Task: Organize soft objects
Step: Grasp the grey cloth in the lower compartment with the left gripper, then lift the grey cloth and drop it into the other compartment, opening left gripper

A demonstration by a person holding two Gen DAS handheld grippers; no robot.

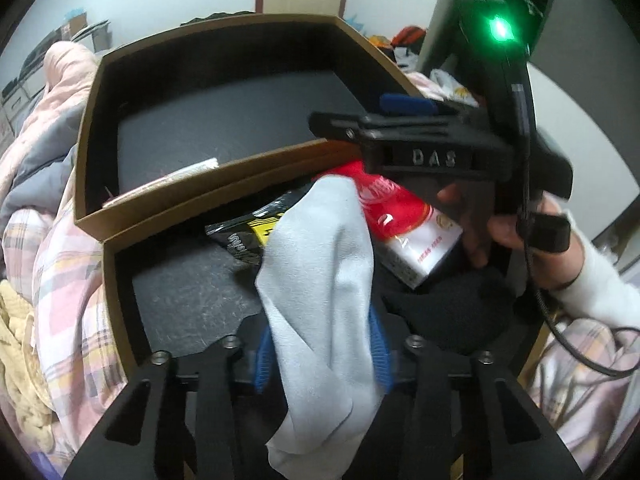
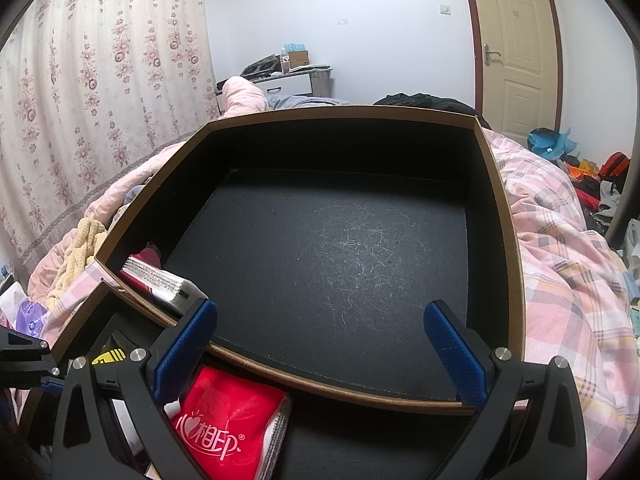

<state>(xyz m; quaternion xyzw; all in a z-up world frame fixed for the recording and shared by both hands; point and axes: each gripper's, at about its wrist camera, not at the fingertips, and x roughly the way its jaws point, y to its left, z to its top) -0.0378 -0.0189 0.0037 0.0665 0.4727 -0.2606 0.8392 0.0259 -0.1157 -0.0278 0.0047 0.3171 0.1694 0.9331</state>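
A pale grey sock [image 1: 320,264] hangs over the near brown box [image 1: 116,280], with my left gripper [image 1: 322,360] shut on it between its blue pads. Under the sock, inside that box, lie a red tissue pack [image 1: 400,216], a black-and-yellow packet [image 1: 248,232] and a dark cloth [image 1: 452,308]. My right gripper [image 2: 320,348] stands open with nothing in it, over the front edge of the far box [image 2: 340,110]. The red tissue pack [image 2: 232,428] shows below its left finger. A second tissue pack [image 2: 160,280] lies in the far box's left corner.
Both boxes sit on a bed with a pink plaid quilt [image 2: 560,280]. A yellow knit cloth [image 2: 80,248] lies at the left. A hand with a white sleeve [image 1: 600,280] holds the right gripper close beside the sock. Clothes lie piled on the floor near the door [image 2: 516,40].
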